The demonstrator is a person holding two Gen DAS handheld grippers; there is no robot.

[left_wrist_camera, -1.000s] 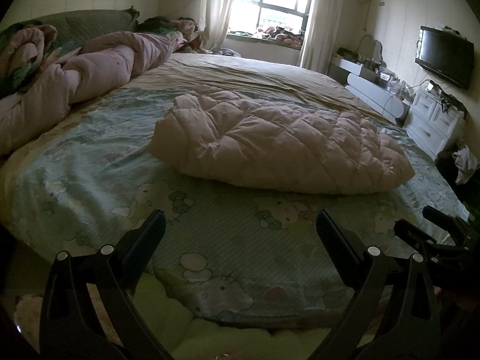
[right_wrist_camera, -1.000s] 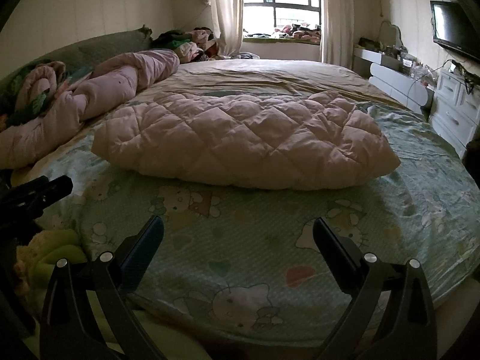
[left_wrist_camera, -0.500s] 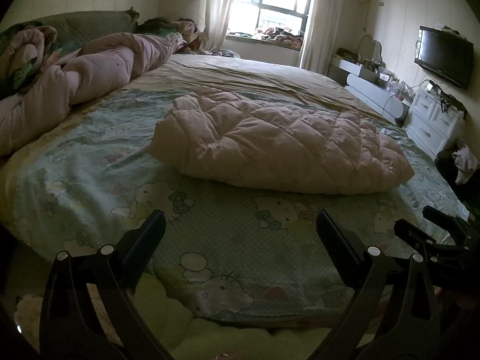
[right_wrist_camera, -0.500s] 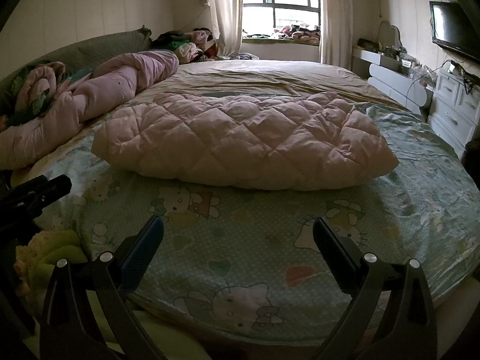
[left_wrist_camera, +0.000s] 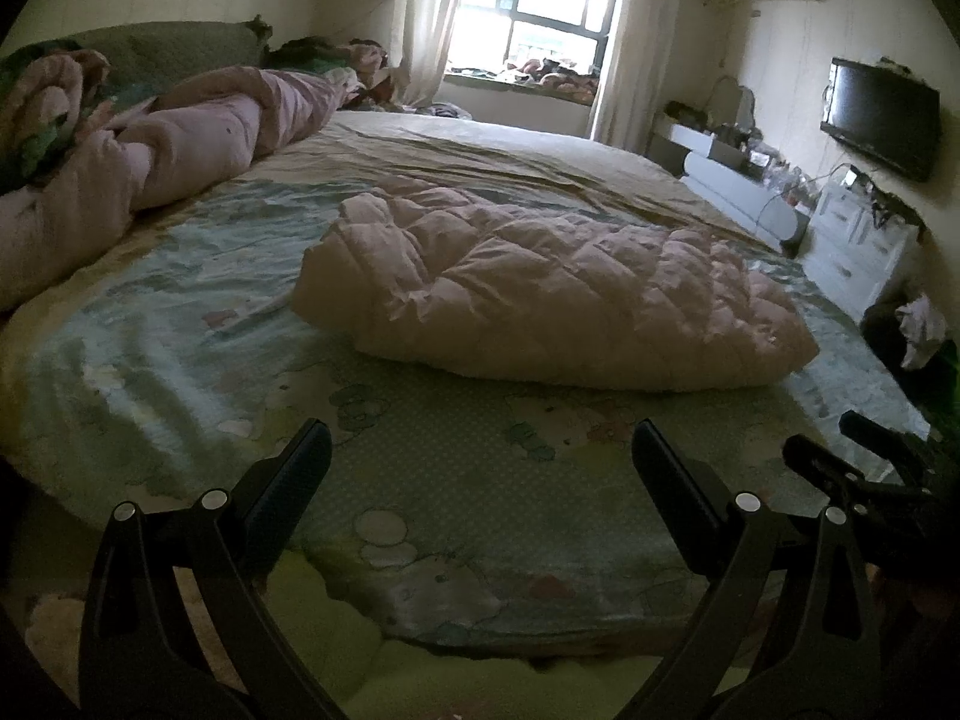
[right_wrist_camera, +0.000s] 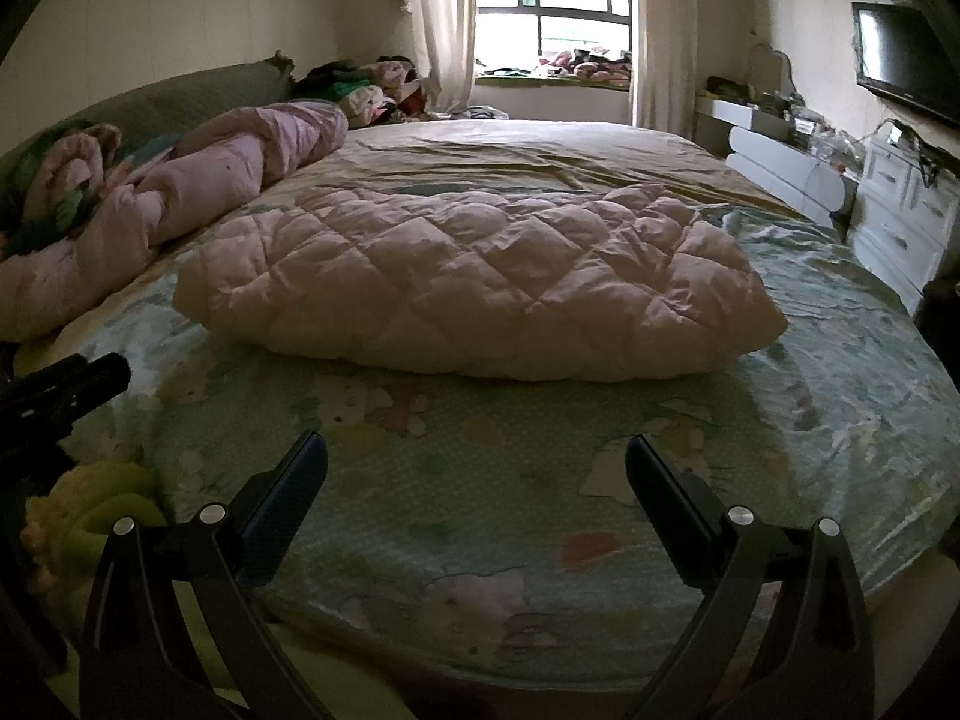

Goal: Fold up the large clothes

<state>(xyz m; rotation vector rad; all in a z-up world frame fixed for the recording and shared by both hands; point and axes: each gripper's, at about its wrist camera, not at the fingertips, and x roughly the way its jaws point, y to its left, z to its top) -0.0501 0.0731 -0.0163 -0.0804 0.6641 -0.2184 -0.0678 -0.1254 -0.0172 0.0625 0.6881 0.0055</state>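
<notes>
A pale pink quilted puffer garment [left_wrist_camera: 552, 294] [right_wrist_camera: 474, 282] lies folded into a thick bundle in the middle of a round bed [left_wrist_camera: 180, 324] [right_wrist_camera: 840, 360] covered with a cartoon-print sheet. My left gripper [left_wrist_camera: 480, 450] is open over the bed's near edge, well short of the garment, with nothing between its fingers. My right gripper [right_wrist_camera: 477, 462] is open too, also near the front edge and empty. The right gripper's fingers [left_wrist_camera: 864, 456] show at the right of the left wrist view. The left gripper's dark finger [right_wrist_camera: 72, 384] shows at the left of the right wrist view.
A rolled pink duvet [left_wrist_camera: 198, 144] [right_wrist_camera: 198, 186] lies along the bed's left side by a green headboard. White drawers [right_wrist_camera: 900, 222] and a wall television [left_wrist_camera: 879, 114] stand at the right. A window with curtains [right_wrist_camera: 552, 18] is at the back. A yellow-green plush rug [right_wrist_camera: 108, 504] lies below the bed edge.
Both grippers have shifted only slightly; the views have tilted a little and the garment sits a touch higher in frame. Both stay open and empty.
</notes>
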